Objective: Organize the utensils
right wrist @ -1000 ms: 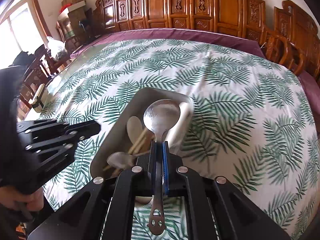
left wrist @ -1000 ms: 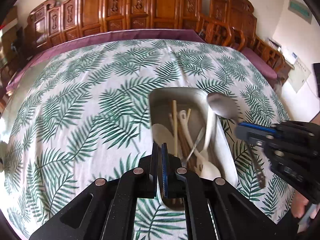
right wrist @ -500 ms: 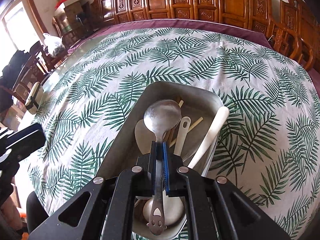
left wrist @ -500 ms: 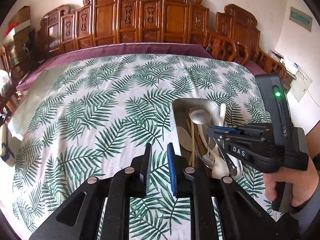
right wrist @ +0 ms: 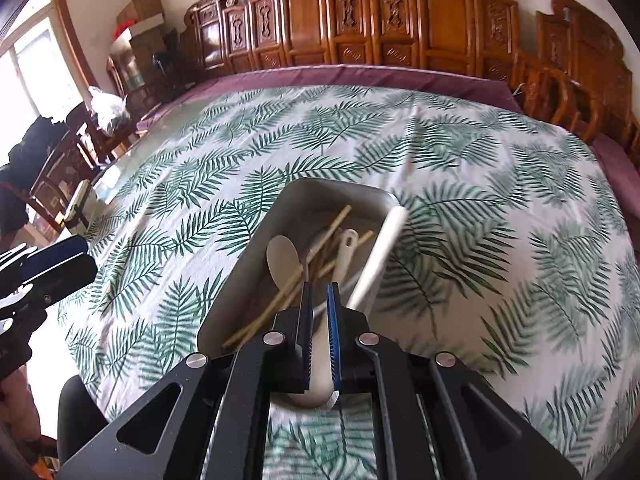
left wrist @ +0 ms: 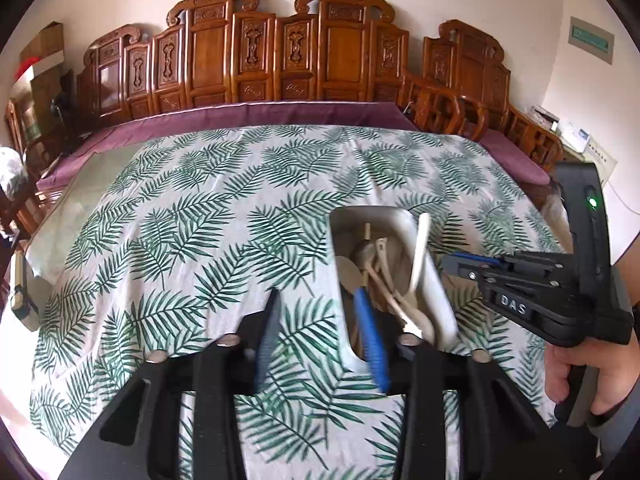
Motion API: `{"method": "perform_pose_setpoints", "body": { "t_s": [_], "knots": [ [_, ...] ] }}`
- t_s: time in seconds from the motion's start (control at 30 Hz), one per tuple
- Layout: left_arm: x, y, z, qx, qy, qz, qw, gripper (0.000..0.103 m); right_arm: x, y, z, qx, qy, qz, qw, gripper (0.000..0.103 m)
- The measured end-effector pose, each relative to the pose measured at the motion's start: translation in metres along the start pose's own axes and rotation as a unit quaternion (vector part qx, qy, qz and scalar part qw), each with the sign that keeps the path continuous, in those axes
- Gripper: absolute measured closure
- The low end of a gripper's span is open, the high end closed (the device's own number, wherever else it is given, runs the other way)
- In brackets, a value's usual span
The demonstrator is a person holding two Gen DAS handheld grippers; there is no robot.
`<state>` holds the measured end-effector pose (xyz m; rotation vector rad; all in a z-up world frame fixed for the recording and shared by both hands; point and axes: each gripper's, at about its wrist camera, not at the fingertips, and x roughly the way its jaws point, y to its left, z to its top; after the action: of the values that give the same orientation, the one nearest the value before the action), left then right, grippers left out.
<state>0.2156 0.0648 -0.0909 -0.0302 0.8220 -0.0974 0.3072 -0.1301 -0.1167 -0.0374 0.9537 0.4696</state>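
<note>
Step in hand, as I judge it: dropping off into the grey rectangular metal tray (right wrist: 256,280) and backing out.

- Task's things: all utensils I can see lie inside the tray, in a loose jumble. There are thin wooden chopsticks (right wrist: 288,284), a pale flat rice paddle (right wrist: 282,256) and a long white plastic spoon (right wrist: 380,256) whose handle leans over the tray's far right rim. A metal piece among them is too blurred to name.
- The tray sits on the bench under a palm-leaf printed cloth (left wrist: 180,240). No utensil shows on the cloth around the tray.

Doing it well:
- Draw each tool up and away from the tray, not sideways, because the leaning white handle could be snagged and levered out.
- Sticks cross the spoons, so a tidier lay would want the handles turned one way.

Pose:
- Left tool (left wrist: 318,294): pitched down, over the cloth at the tray's near left edge. Its jaws are opening, about half wide, with only cloth showing between them.
- Right tool (right wrist: 319,286): tilted steeply down over the tray's near end. The pads are drawn almost together and I see nothing pinched. The person's hand (left wrist: 592,368) grips its handle right of the tray.
</note>
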Motion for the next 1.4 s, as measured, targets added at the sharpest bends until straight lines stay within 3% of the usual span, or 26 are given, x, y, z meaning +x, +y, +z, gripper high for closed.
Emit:
{"method": "perform_pose_setpoints", "body": {
  "t_s": [0.03,0.07,0.17,0.27,0.33,0.47,0.67,0.93,1.23,1.4],
  "knots": [
    [-0.005,-0.003,0.0,0.0,-0.005,-0.001,1.0,0.048,-0.013,-0.003,-0.004,0.002,-0.008,-0.004,1.0,0.092],
    [-0.01,-0.006,0.0,0.001,-0.01,0.001,1.0,0.04,-0.021,-0.005,-0.007,0.006,-0.015,-0.005,1.0,0.084],
    [-0.025,-0.015,0.0,0.005,-0.023,0.004,0.9997,0.024,-0.051,-0.011,-0.014,0.014,-0.039,-0.02,0.999,0.069],
    [-0.042,-0.024,0.0,0.006,-0.042,0.004,0.9991,0.014,-0.079,-0.016,-0.023,0.022,-0.063,-0.03,0.997,0.044],
    [-0.052,-0.03,-0.001,0.007,-0.05,0.01,0.9987,0.008,-0.099,-0.02,-0.03,0.028,-0.079,-0.042,0.996,0.033],
    [-0.068,-0.041,-0.006,0.008,-0.06,0.01,0.9981,0.008,-0.129,-0.025,-0.045,0.038,-0.109,-0.071,0.991,0.006],
    [-0.093,-0.063,-0.018,0.029,-0.08,0.028,0.996,0.008,-0.16,-0.028,-0.068,0.056,-0.125,-0.081,0.987,0.003],
    [-0.144,-0.082,-0.025,0.035,-0.128,0.031,0.9907,0.008,-0.225,-0.01,-0.09,0.053,-0.191,-0.091,0.976,0.003],
    [-0.19,-0.083,-0.031,0.024,-0.158,0.037,0.9864,0.008,-0.287,0.018,-0.103,0.032,-0.255,-0.102,0.961,0.003],
    [-0.201,-0.08,-0.036,0.02,-0.167,0.04,0.9849,0.008,-0.302,0.026,-0.109,0.033,-0.269,-0.103,0.957,0.003]
  ]
}}
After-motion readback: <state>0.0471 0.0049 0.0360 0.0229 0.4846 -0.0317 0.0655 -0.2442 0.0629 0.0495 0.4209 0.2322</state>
